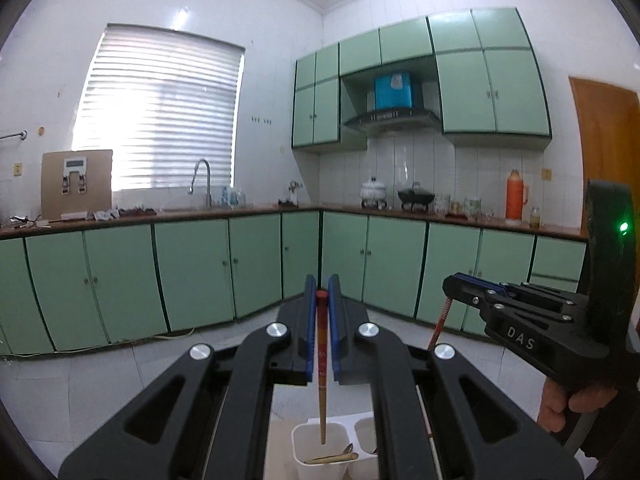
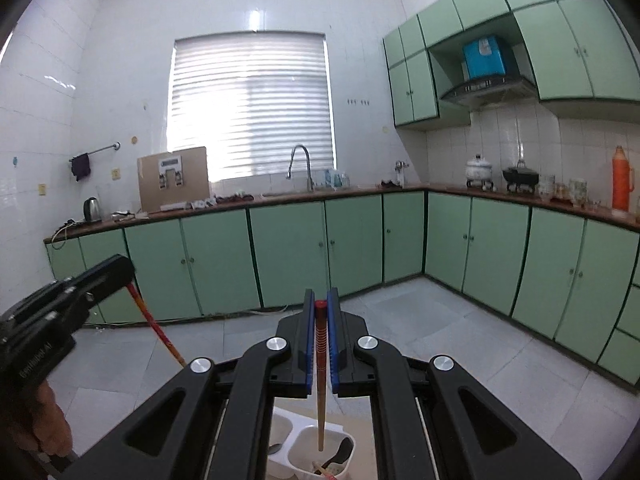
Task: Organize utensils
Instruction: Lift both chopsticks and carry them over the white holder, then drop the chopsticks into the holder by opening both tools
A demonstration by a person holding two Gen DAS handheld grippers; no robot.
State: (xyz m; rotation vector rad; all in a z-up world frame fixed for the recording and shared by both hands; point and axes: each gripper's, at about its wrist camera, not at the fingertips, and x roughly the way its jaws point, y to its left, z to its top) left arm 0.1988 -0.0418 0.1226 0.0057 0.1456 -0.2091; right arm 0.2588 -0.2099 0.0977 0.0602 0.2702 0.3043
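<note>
Green cabinets (image 1: 192,276) along two far walls, lower doors under a brown counter (image 1: 240,213), upper doors (image 1: 492,92) on the right wall around a range hood (image 1: 394,118) with a blue box (image 1: 393,90) above it. Bright window with slatted blind (image 1: 160,112) on the far left wall, above a sink tap (image 1: 202,180). Cardboard box (image 1: 77,184) on the counter at far left; kettle (image 2: 92,209) beyond it in the right wrist view, with a dark cloth on a towel rail (image 2: 82,165). White pot (image 1: 374,192), black pan (image 1: 416,196), jars and an orange thermos (image 1: 517,196) lined up along the right stretch of counter. Wooden door (image 1: 608,152) at far right. Pale tiled floor (image 2: 420,320) between.

Near, low in both views: white divided utensil holder (image 1: 298,452) directly beneath both tools, a spoon (image 1: 346,450) and some light sticks lying in one compartment, a dark ladle-like piece (image 2: 340,454) in another. Black linkage arms of each tool blocking most of the holder.

Left gripper (image 1: 321,294): jaws narrow, clamped on the red top end of a chopstick (image 1: 321,380), shaft hanging down, tip over or just inside the holder's left compartment; cannot tell which. Right gripper (image 2: 320,304): jaws narrow, clamped on a second chopstick (image 2: 321,384) with a ribbed red top, tip hanging above the holder's right compartment. Hand (image 1: 560,400) on the right tool's grip at near right in the left wrist view
</note>
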